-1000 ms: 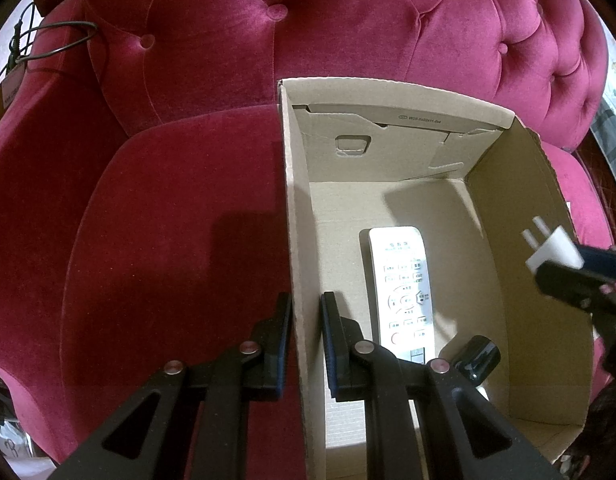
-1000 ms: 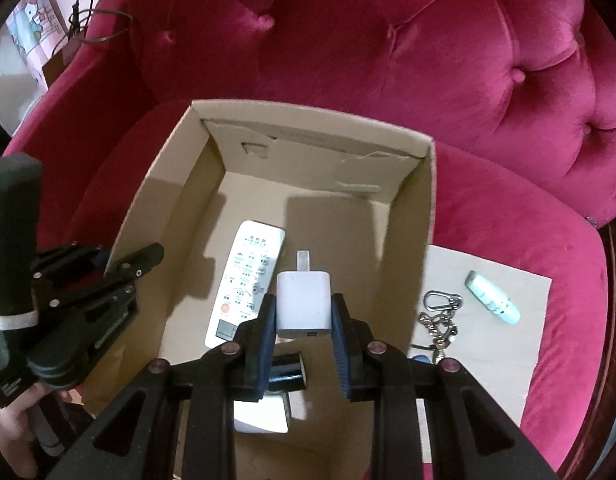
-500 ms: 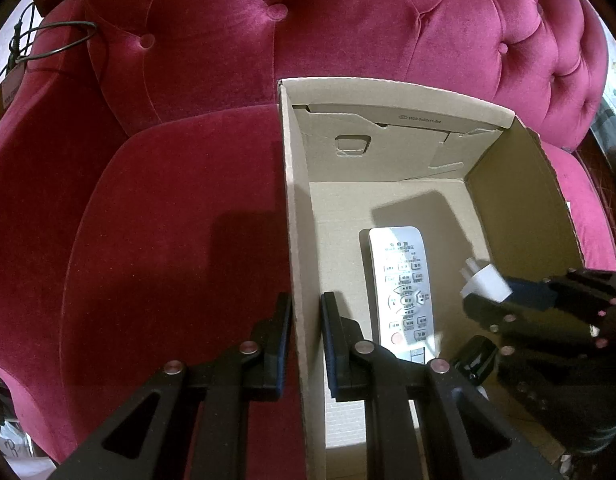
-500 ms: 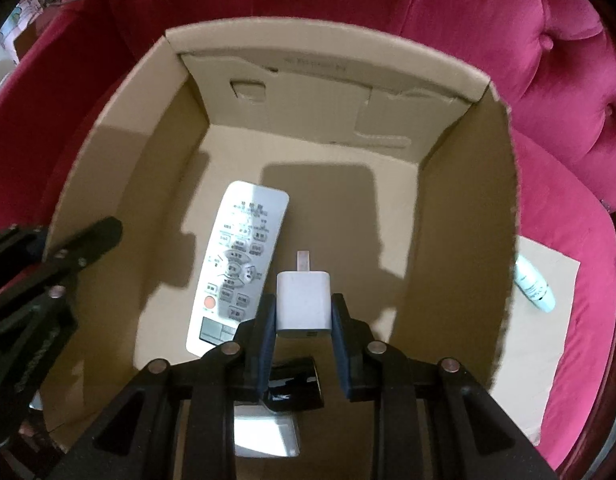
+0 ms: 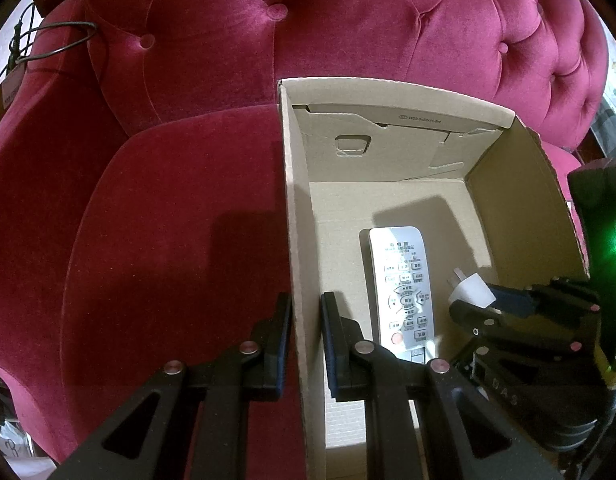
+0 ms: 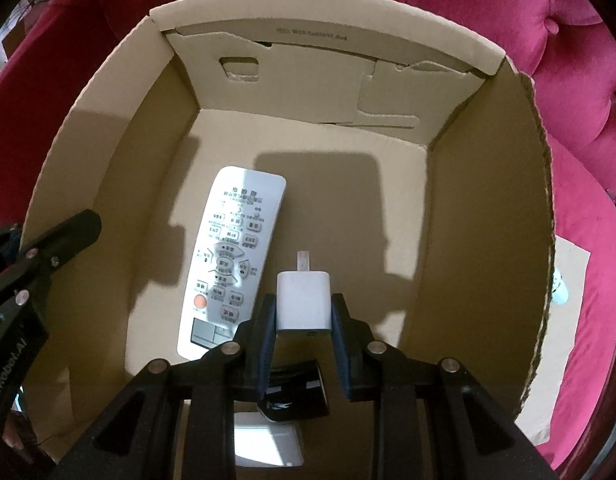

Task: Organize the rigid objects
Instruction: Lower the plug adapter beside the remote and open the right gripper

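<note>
Filling most of both views, a red velvet armchair carries an open cardboard box on its seat. Its left wall is clamped between the fingers of the left gripper, which pinch the cardboard with almost no gap and hold the box steady.

Inside, on the box floor, lies a white remote control, buttons up, roughly parallel to the side walls. Near the front wall sit a small black object and something white beneath it; neither can be identified.

The right gripper has come down from above the rim into the box over the last second, so the walls now ring its view, and in the left wrist view it shows low beside the remote. Its fingers are clamped on a white charger plug, one pad on each side face, prongs pointing away toward the far wall. The plug hangs just right of the remote, apparently still above the floor, though contact cannot be judged.

Placement looks close: what remains seems to be a short descent and a release onto the bare cardboard, clear of the remote. Outside, on a pale sheet to the right, a small light object still waits.
</note>
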### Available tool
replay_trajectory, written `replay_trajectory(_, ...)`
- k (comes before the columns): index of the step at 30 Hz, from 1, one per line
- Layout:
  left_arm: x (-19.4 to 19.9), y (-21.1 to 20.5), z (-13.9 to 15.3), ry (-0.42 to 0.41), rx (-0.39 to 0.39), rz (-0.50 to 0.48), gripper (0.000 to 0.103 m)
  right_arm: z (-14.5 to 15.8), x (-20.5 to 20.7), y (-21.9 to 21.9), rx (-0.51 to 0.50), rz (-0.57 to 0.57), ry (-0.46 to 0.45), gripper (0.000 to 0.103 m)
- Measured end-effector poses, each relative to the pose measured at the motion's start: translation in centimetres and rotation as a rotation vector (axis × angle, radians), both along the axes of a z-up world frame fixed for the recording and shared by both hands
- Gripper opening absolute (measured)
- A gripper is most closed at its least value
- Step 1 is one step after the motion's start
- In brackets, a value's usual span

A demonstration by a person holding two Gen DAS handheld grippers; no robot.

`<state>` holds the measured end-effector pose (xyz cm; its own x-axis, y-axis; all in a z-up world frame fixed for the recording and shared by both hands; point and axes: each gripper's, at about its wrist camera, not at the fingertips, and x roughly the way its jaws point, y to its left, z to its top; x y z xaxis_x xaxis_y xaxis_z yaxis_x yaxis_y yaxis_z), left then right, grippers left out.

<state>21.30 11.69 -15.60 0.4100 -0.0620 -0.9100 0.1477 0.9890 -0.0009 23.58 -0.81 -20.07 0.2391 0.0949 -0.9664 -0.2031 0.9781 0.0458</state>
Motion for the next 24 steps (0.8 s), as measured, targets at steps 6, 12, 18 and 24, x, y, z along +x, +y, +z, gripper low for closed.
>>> replay_trajectory(6, 0.0, -0.1, 0.0, -0.001, 0.001, 0.0, 0.016, 0.3, -0.3, -0.2, 0.012, 0.01, -0.001, 0.033)
replay_trajectory(12, 0.0, 0.0, 0.0, -0.001, 0.003, 0.0, 0.016, 1.3, -0.5, -0.6, 0.016, 0.012, -0.025, 0.035)
replay_trajectory(18, 0.0, -0.1, 0.0, 0.0, 0.002, 0.0, 0.016, 2.7, -1.3, -0.9, 0.021, 0.018, -0.055, 0.035)
replay_trajectory(24, 0.1, -0.2, 0.0, 0.0, 0.005, 0.0, 0.016, 4.3, -2.3, -1.2, 0.026, 0.016, -0.081, 0.036)
